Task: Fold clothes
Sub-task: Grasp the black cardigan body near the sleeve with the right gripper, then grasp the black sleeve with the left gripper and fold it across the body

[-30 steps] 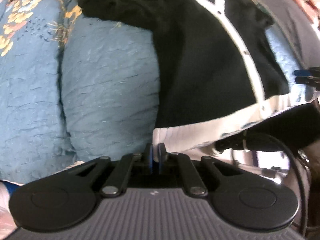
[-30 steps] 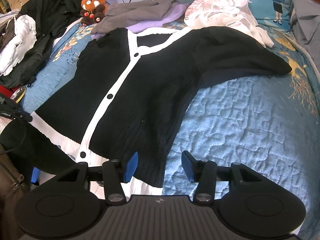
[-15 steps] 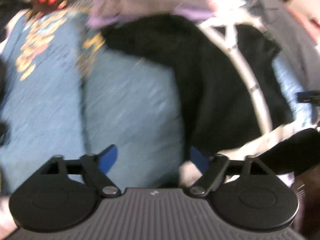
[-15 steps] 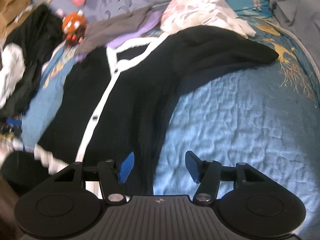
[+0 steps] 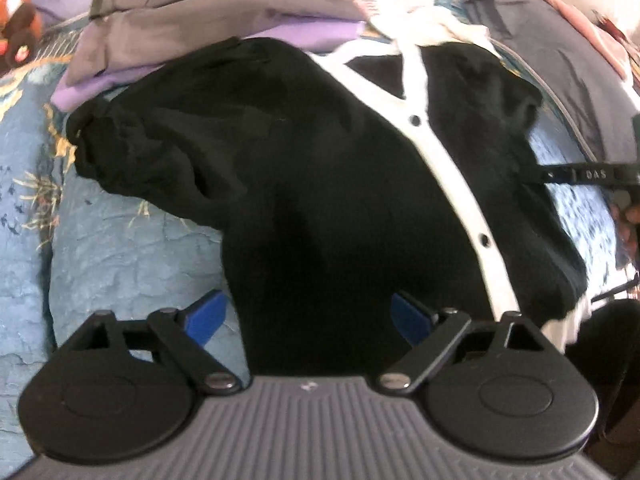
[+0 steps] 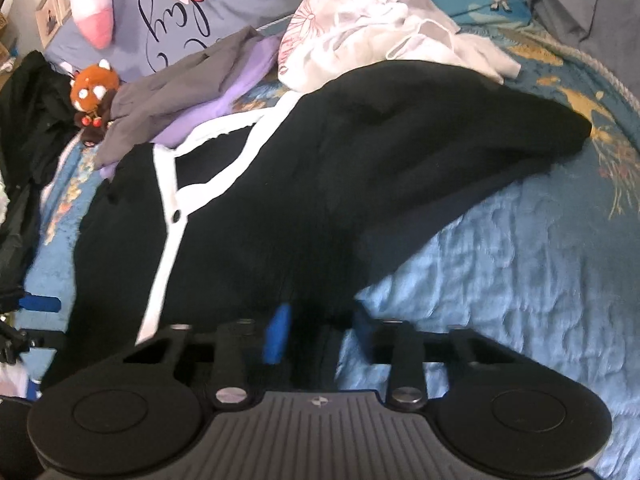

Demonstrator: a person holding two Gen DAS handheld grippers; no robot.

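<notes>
A black cardigan [image 5: 320, 184] with a white button band [image 5: 452, 168] lies spread face up on the blue quilt [image 5: 120, 248]. It also shows in the right wrist view [image 6: 340, 184], its sleeve [image 6: 500, 140] stretched to the right. My left gripper [image 5: 308, 318] is open and empty, its blue pads straddling the cardigan's left side edge. My right gripper [image 6: 320, 330] is open, with the cardigan's right side edge between its jaws; the jaws stand closer together than before.
Grey and purple garments [image 5: 192, 12] and a white garment [image 6: 380, 20] lie beyond the collar. A plush toy [image 6: 94, 88] and black clothes [image 6: 28, 120] sit at the left. A printed pillow [image 6: 180, 12] is at the back.
My left gripper opened, let go of the white hem and moved up along the cardigan's left side. My right gripper moved up along the right side and its jaws narrowed.
</notes>
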